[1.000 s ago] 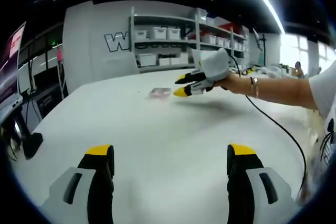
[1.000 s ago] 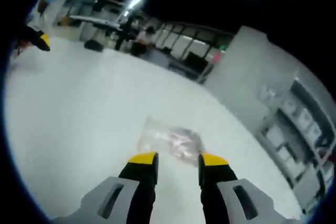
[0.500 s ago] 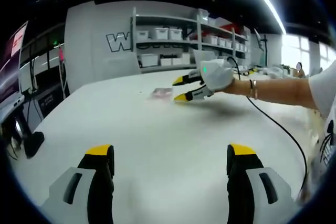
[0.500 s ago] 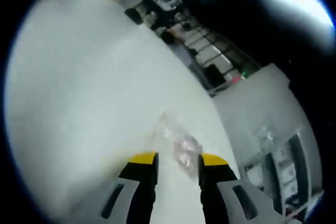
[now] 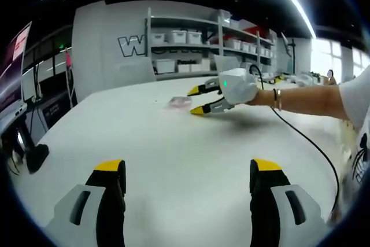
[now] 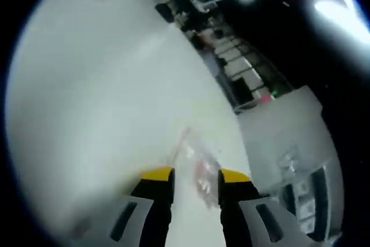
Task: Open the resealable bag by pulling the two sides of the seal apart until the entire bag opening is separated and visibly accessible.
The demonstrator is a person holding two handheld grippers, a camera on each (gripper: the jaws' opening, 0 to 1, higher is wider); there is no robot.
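So the bag [image 6: 196, 166] is a small clear plastic pouch lying flat on the white table [image 5: 173, 160], with something pinkish-red inside it, and from my right gripper view it sits right in front of the right gripper [image 6: 195, 176], its near end showing in the gap between the two yellow tips. I honestly can't tell whether the tips are touching the plastic or just over it, since that view is blurry and rolled hard to one side. I can't make out the seal strip either, or whether the top is open or shut. In the left gripper view the bag [image 5: 180, 102] is just a tiny pale smudge far across the table, and the right gripper [image 5: 196, 100] comes in from the right with its yellow tips just beside the bag, one tip above the other, so it's turned on its side. Its jaws look a modest way apart with nothing pinched between them that I can see. The person's forearm [image 5: 303, 99] reaches out level behind it, with a bracelet at the wrist and a black cable [image 5: 306, 143] trailing back over the table. My left gripper [image 5: 187, 169] sits low over the near part of the table, well apart from the bag, jaws spread wide and holding nothing. Behind the table there are shelves [image 5: 191, 41] with white bins.
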